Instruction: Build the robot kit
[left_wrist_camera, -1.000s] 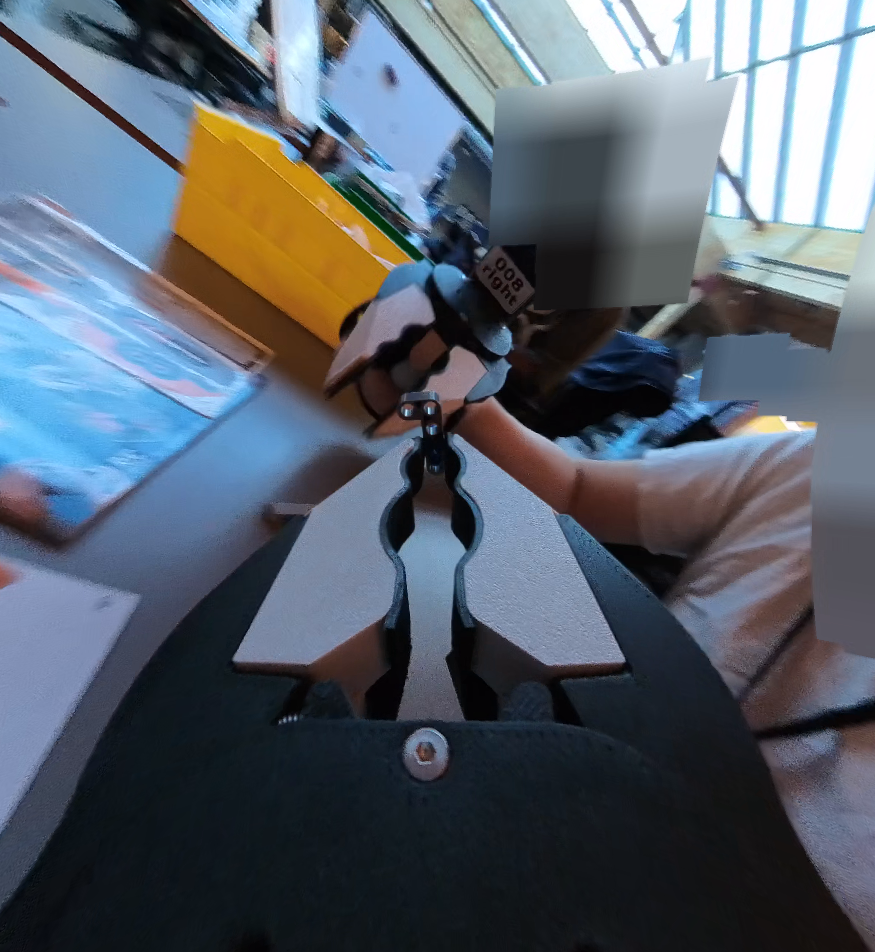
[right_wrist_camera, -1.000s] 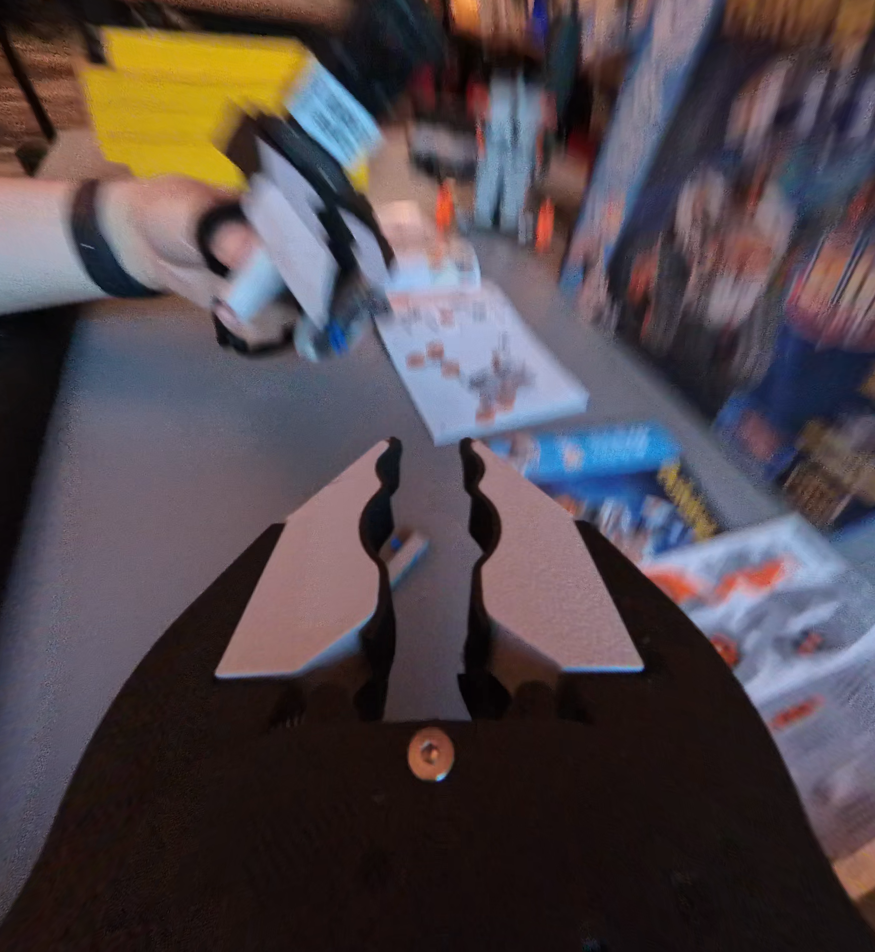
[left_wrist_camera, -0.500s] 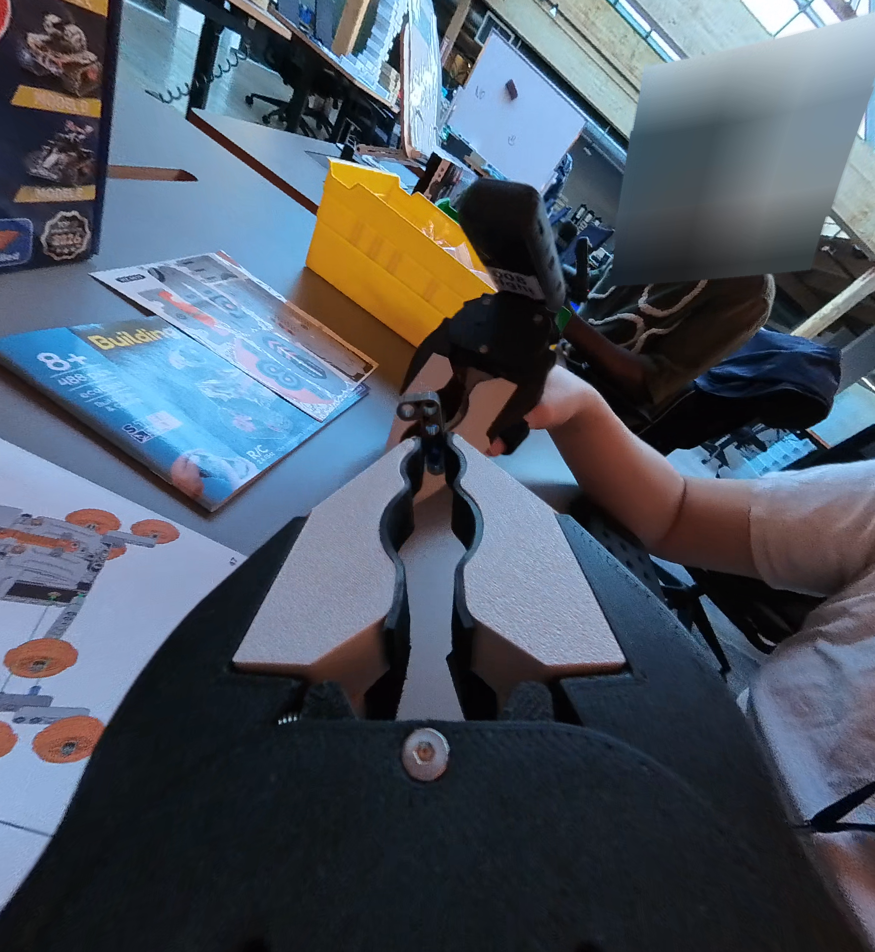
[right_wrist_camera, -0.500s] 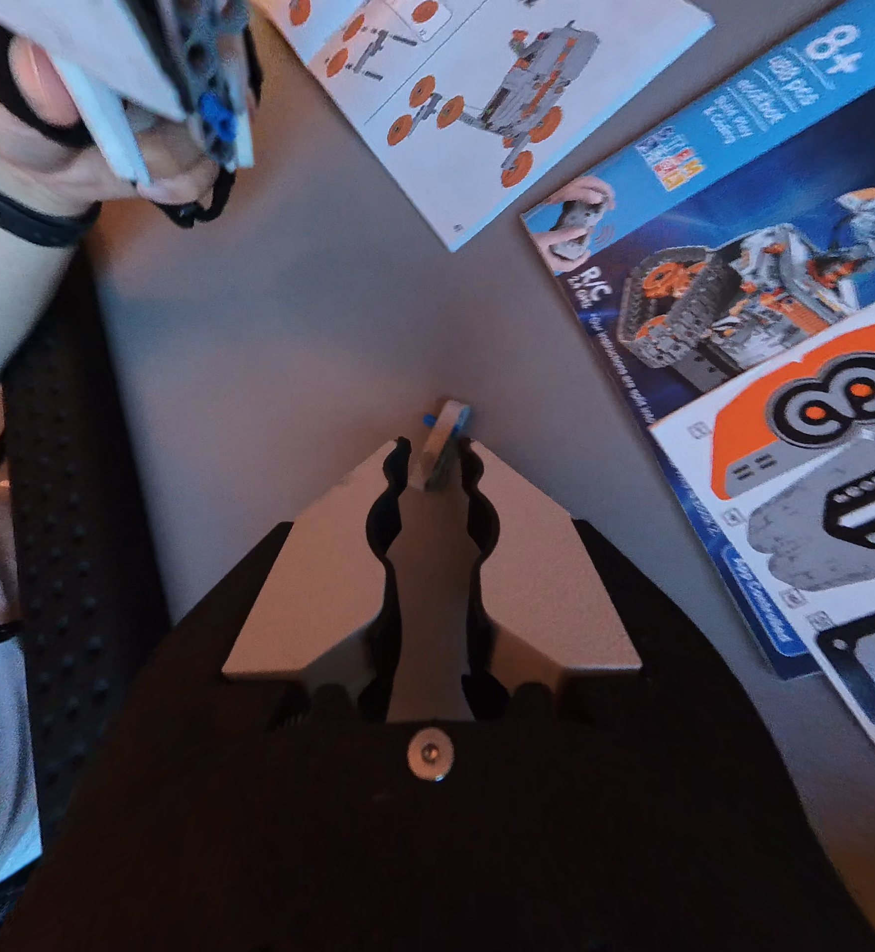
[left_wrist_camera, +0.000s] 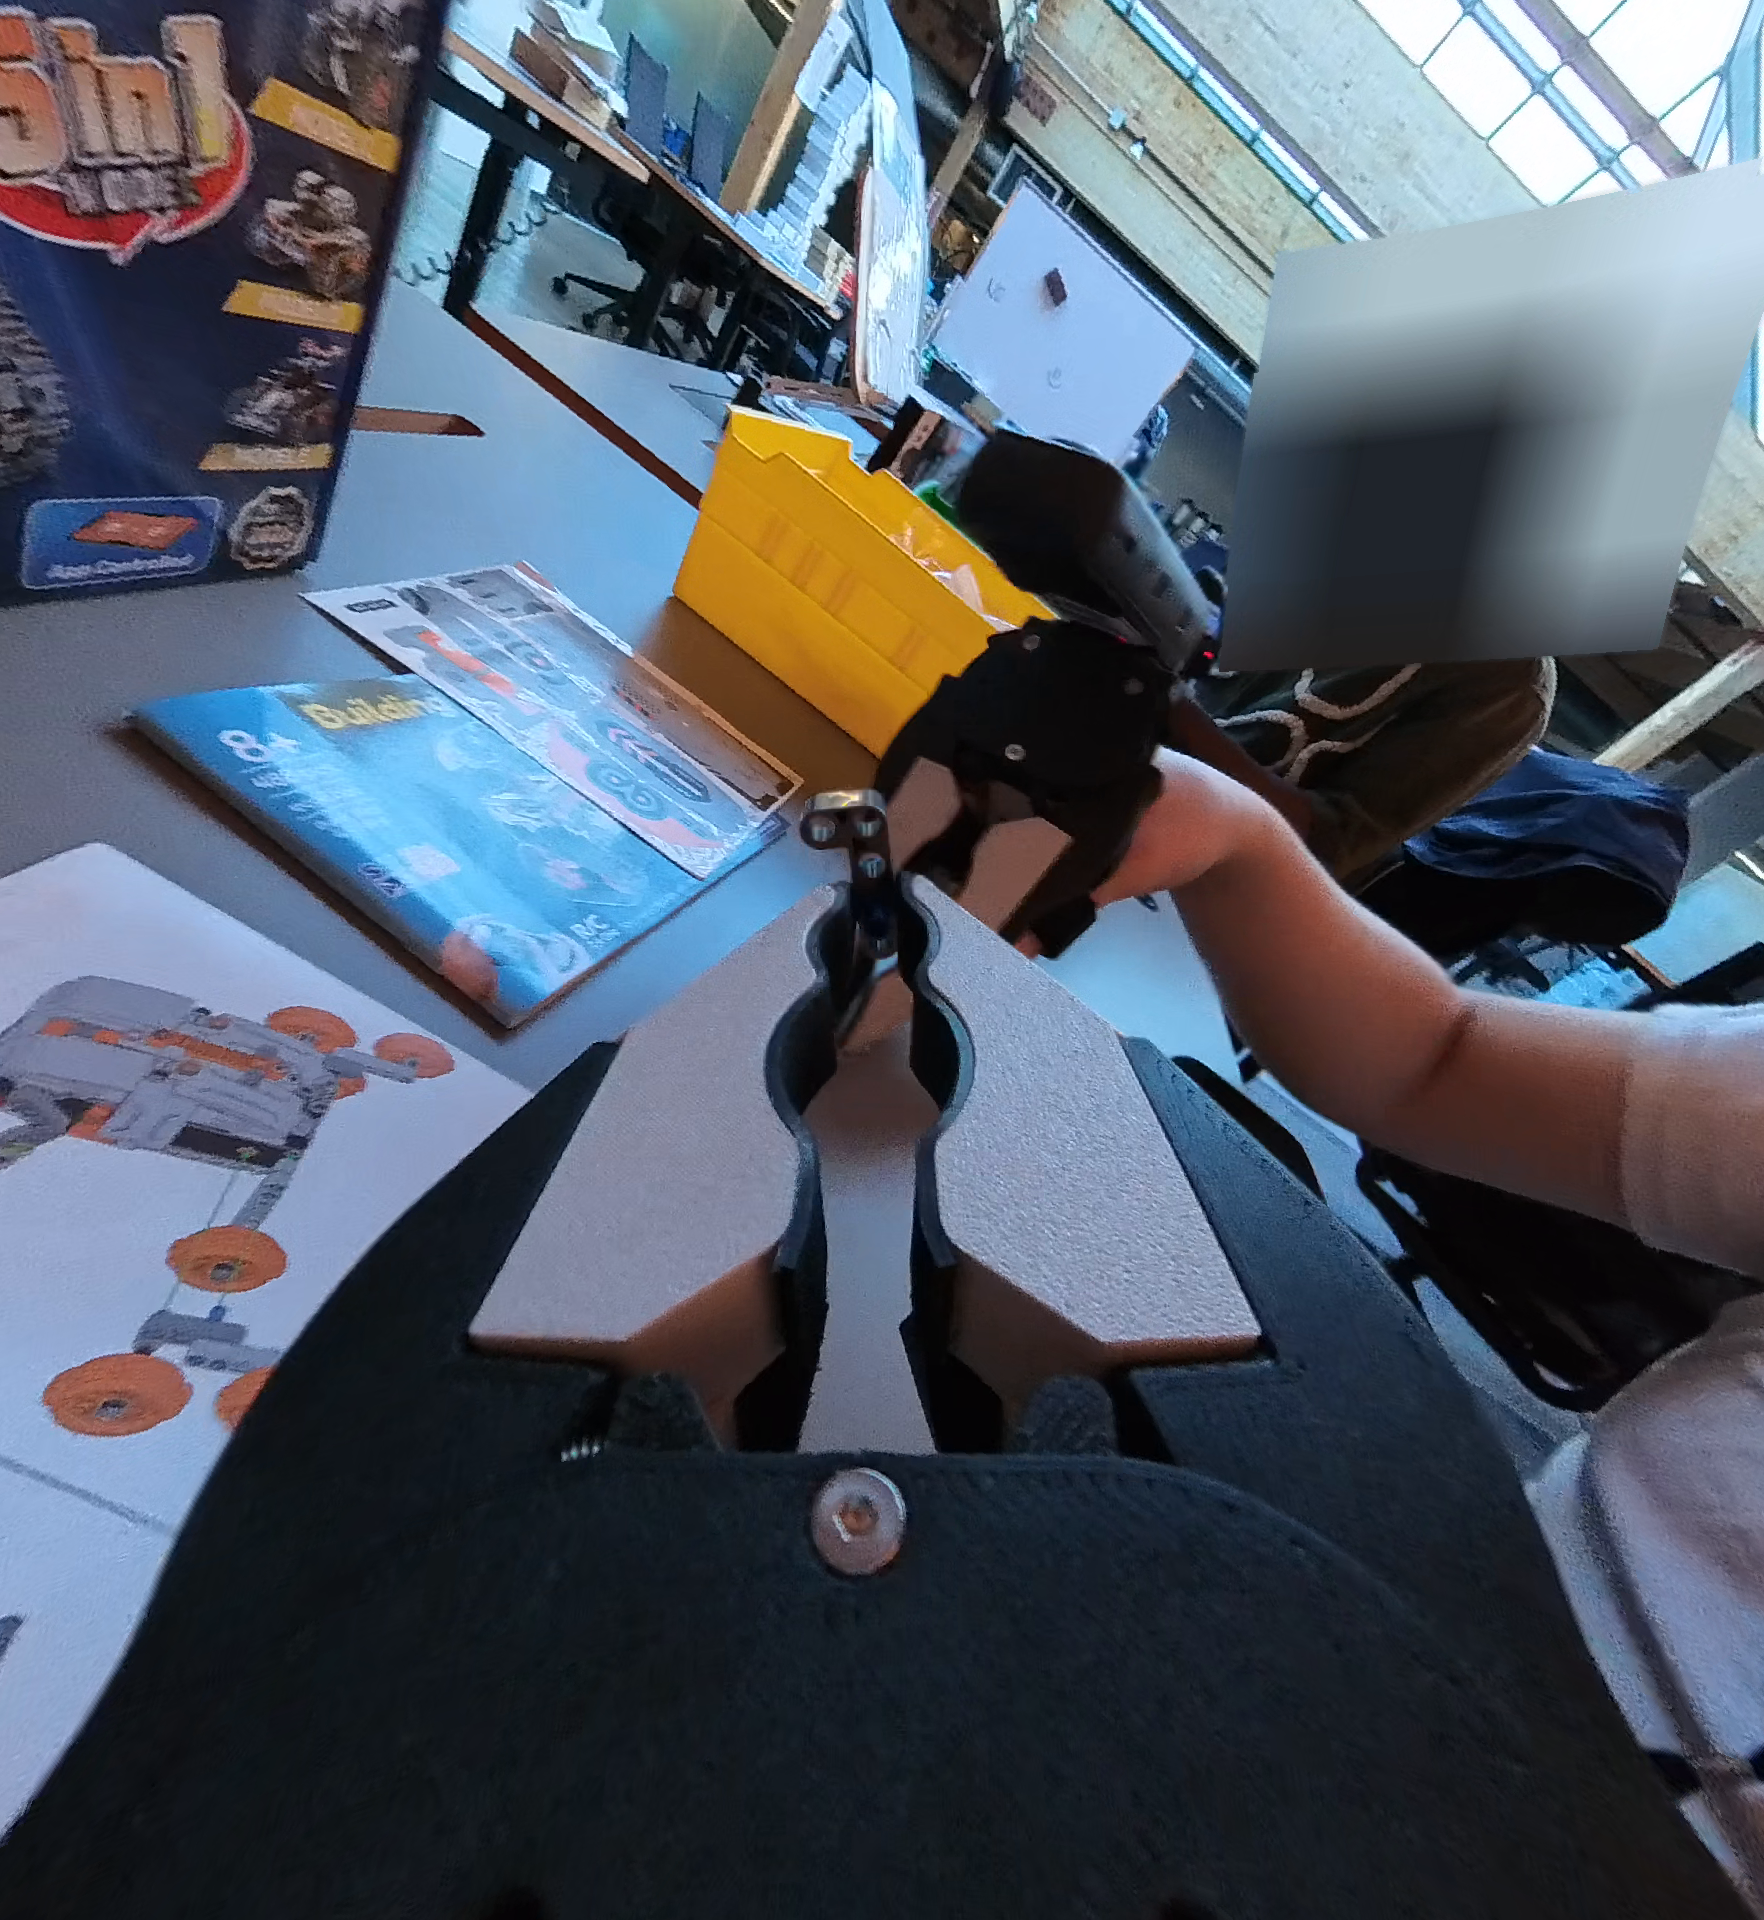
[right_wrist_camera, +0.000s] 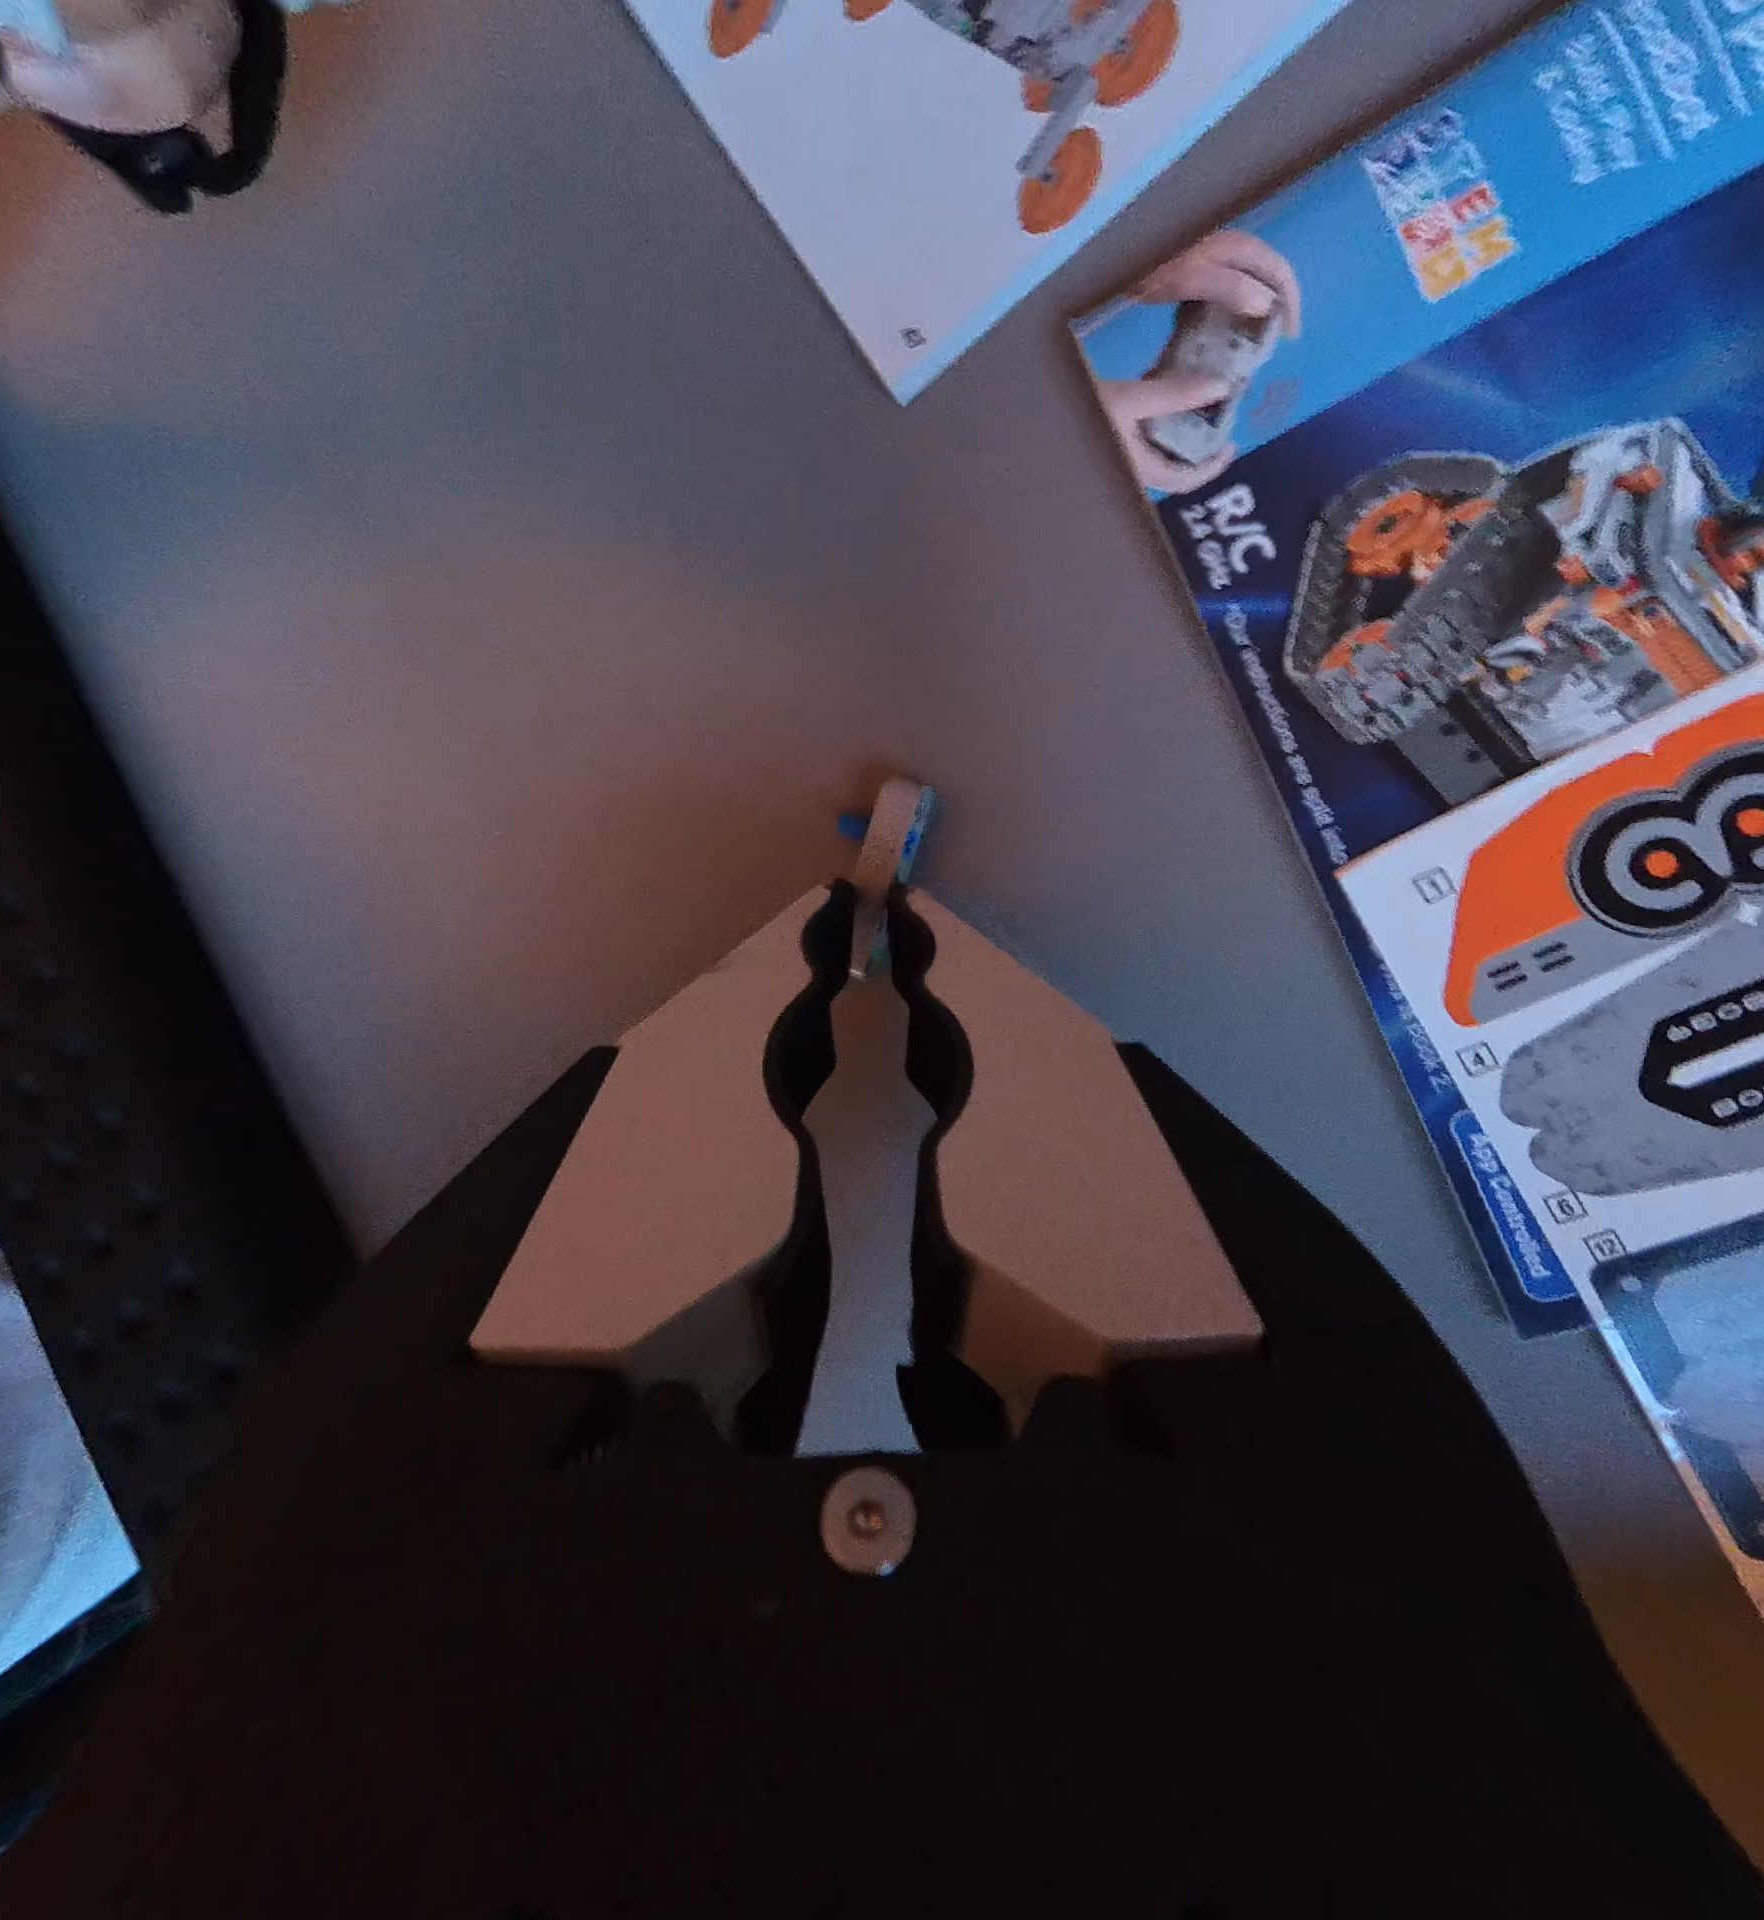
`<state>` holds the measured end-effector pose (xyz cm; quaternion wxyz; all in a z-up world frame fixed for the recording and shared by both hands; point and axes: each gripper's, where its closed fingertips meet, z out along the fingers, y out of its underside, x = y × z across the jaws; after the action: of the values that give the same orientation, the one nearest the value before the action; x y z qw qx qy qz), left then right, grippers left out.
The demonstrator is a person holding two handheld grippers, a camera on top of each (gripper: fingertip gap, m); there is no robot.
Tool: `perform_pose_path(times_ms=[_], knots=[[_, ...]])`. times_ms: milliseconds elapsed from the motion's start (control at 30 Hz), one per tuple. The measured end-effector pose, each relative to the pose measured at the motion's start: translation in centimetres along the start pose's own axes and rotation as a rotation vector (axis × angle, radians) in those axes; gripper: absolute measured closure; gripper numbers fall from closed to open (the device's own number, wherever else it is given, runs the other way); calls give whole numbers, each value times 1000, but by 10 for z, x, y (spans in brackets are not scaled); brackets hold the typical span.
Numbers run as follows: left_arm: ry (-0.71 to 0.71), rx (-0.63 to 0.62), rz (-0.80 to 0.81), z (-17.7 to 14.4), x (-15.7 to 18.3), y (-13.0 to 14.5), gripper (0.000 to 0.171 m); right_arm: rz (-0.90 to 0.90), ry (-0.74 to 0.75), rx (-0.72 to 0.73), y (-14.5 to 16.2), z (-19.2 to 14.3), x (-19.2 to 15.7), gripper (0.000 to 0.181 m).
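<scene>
My left gripper (left_wrist_camera: 870,896) is shut on a small dark grey L-shaped beam (left_wrist_camera: 857,847) with a blue pin, held in the air above the grey table (left_wrist_camera: 16,717). My right gripper (right_wrist_camera: 873,906) points down at the table (right_wrist_camera: 504,582) and is shut on a small light grey beam with blue pins (right_wrist_camera: 890,854), at or just above the tabletop. The right gripper also shows in the left wrist view (left_wrist_camera: 1039,727), held by a person's hand, tips down. A corner of the left gripper and hand shows at the top left of the right wrist view (right_wrist_camera: 151,114).
An open white instruction page (left_wrist_camera: 78,1132), a blue booklet (left_wrist_camera: 421,821) and a sticker sheet (left_wrist_camera: 587,696) lie on the table. A yellow bin (left_wrist_camera: 836,592) and a large toy box (left_wrist_camera: 119,291) stand farther back. A black studded mat (right_wrist_camera: 78,987) lies at the table's near edge. Across from one pair of fingers to the other is roughly 12 cm.
My right gripper swung down over the light grey beam on the table and closed on it. My left gripper stayed shut on the dark beam while its view turned towards the table.
</scene>
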<state>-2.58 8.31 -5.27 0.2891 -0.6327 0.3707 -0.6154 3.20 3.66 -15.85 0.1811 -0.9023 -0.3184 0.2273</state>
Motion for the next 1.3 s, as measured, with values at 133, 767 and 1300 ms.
perform_pose_path(times_ms=[133,767,1300], knots=[[-47,47,1,-13,-13,-9,167,-290,319,70,-9,-9,9,181],[44,275,-128,-48,-19,-48,167,-985,762,121,-2,-1,-26,175],[81,223,-140,-43,-20,-42,168,11,-212,80,-6,6,-34,176]])
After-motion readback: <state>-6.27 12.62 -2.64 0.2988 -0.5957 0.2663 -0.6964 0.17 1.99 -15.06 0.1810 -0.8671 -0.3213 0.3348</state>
